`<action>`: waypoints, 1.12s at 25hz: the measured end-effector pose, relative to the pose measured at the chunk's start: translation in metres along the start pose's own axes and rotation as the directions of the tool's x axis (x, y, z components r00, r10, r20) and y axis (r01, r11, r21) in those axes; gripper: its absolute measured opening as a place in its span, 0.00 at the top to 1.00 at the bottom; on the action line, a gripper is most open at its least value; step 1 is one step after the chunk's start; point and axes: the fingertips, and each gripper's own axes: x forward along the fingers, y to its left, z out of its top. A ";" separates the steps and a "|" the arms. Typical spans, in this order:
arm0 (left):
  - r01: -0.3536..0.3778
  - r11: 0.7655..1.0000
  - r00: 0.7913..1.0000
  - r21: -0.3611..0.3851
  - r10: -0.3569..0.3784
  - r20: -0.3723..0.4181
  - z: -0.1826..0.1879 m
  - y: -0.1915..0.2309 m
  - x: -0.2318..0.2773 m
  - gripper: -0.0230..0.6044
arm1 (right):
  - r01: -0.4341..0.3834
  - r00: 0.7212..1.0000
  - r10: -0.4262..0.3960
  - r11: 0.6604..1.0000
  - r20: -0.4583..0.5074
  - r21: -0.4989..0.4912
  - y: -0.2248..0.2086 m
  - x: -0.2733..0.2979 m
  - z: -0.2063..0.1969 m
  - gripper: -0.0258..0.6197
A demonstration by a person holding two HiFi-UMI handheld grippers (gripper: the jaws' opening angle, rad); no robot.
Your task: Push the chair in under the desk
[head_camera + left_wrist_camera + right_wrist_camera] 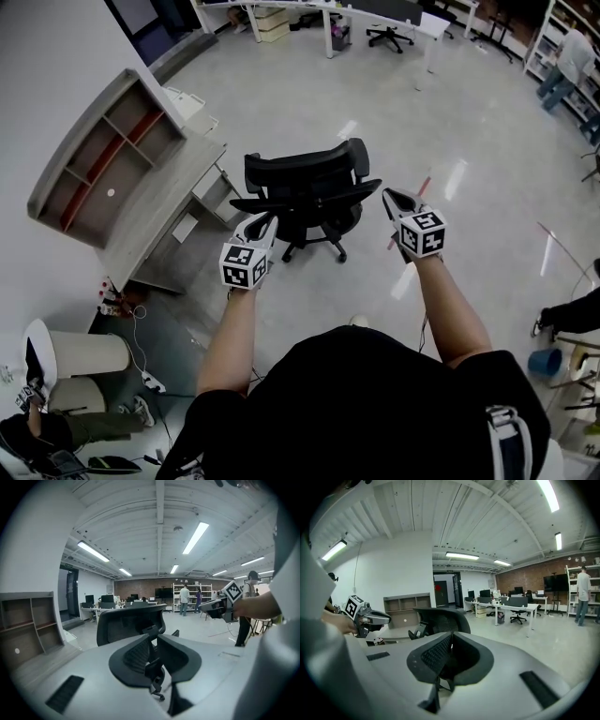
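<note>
Looks along the right gripper [451, 635], jaws closed tip to tip on nothing, toward the black mesh-backed chair [443, 620] just beyond them. At left, shows the left gripper [386, 617] with its marker cube, held in a hand near the chair's armrest, before a grey shelf unit [405, 603]. Farther right, takes in white desks [511, 606] with monitors, and a person [582, 592] standing by shelving at a brick wall.
</note>
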 end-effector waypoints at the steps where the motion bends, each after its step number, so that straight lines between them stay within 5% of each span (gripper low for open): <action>1: -0.011 1.000 1.000 -0.001 0.011 -0.002 0.002 0.000 0.006 0.87 | -0.010 1.000 0.010 1.000 0.000 -0.002 -0.007 0.004 0.001 0.96; 13: -0.099 0.995 0.995 -0.004 0.099 -0.023 0.014 -0.014 0.053 0.87 | -0.109 0.994 0.109 0.994 -0.002 -0.027 -0.061 0.036 0.011 0.96; 28: -0.140 0.990 0.990 -0.009 0.139 -0.011 0.014 0.017 0.060 0.87 | -0.102 0.995 0.102 0.994 0.003 -0.036 -0.071 0.052 0.020 0.96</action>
